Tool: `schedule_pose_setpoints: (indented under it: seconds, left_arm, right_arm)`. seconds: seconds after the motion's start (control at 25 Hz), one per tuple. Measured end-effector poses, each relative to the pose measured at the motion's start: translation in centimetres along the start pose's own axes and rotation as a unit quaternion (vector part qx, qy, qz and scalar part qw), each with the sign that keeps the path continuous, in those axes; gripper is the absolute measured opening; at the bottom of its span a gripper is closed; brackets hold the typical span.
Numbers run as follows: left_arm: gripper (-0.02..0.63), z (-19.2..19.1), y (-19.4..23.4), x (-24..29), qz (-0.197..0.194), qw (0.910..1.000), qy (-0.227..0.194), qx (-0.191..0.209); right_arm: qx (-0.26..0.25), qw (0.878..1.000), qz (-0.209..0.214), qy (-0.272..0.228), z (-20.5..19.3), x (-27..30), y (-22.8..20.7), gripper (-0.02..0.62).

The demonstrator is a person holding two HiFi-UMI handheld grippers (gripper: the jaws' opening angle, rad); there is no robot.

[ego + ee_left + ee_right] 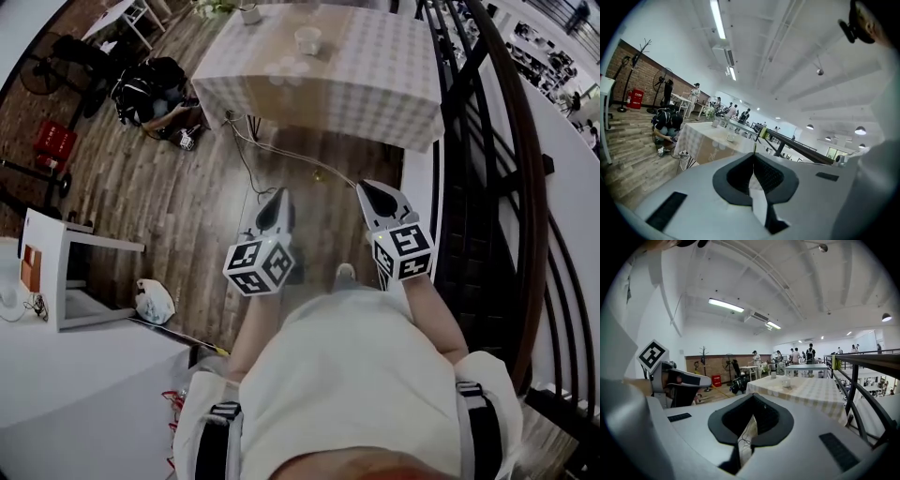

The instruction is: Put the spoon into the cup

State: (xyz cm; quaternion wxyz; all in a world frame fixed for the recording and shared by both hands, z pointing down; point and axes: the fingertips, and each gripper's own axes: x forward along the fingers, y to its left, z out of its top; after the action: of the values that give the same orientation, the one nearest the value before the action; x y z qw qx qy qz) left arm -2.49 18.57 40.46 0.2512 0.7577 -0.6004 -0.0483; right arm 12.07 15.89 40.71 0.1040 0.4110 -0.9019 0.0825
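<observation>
Cup (307,39) sits on checked table (375,89), contents unseen; left gripper (279,197) and right gripper (368,189) fingers closed, empty.

Checked-cloth table (375,84) ahead; wood floor (187,206); blk railing (525,159) rt.

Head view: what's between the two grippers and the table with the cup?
Head view shows wooden floor crossed by a thin cable trailing from under the table. Both shut, the left gripper and right gripper hang short of the cup.

No legible text or signs
</observation>
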Motion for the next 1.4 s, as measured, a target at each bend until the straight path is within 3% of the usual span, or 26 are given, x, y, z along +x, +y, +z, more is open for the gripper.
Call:
schedule_pose_setpoints:
  seconds: [0.6,1.4]
  left_arm:
    - [0.005,-1.5,0.1,-1.4,-0.009,0.9999,0.001,-0.008]
    - [0.005,0.0,0.2,4.3,0.001,0.9999,-0.006,-0.011]
  right_arm:
    - [0.020,1.000,-0.002,-0.008,-0.9,-1.7,1.3,0.000]
    - [0.021,1.000,0.007,0.005,-0.5,2.2,-3.9,0.000]
